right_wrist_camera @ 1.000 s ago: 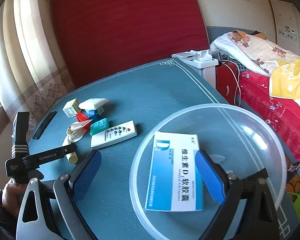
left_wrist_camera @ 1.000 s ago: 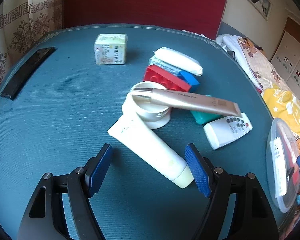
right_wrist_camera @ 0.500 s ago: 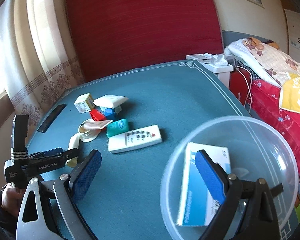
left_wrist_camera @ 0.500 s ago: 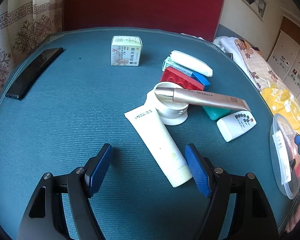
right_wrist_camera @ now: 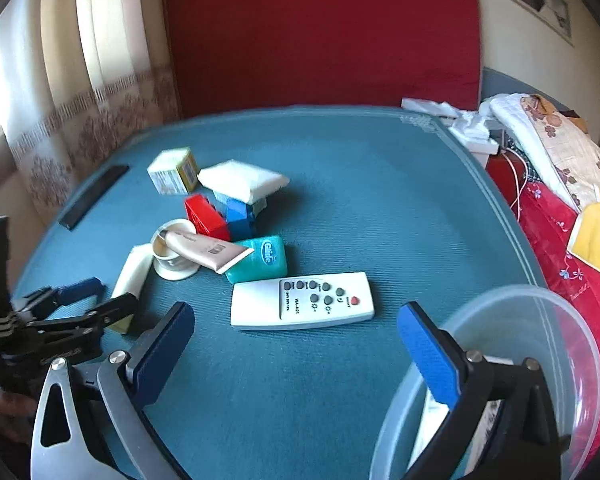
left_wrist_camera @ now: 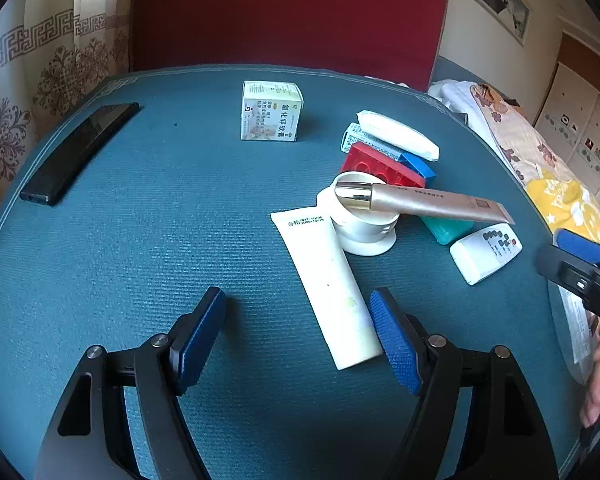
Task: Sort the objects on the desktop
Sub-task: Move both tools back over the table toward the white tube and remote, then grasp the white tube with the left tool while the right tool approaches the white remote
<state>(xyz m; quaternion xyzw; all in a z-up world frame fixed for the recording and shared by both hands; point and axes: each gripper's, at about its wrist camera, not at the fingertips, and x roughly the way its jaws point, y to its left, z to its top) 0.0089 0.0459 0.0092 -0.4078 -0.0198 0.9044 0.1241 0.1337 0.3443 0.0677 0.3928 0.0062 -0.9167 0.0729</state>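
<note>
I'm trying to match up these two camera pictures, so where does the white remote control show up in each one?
Left wrist view: the white remote control lies at the right, just beyond the teal box.
Right wrist view: it lies near the middle, flat on the mat, buttons up, ahead of the open tongs.
Shared landmark: the gold tube resting across the white jar.

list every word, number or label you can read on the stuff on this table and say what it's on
"elide": brand on the teal case.
"氧化锌软膏": on the small white box.
"合格 2017 10 26" and "2020 10 15", roughly, digits unsure: stamped on the white tube.
"WA-A01", roughly: on the white remote.
Print on the gold tube, the box in the clear bowl and the left tool: too small or blurred.
</note>
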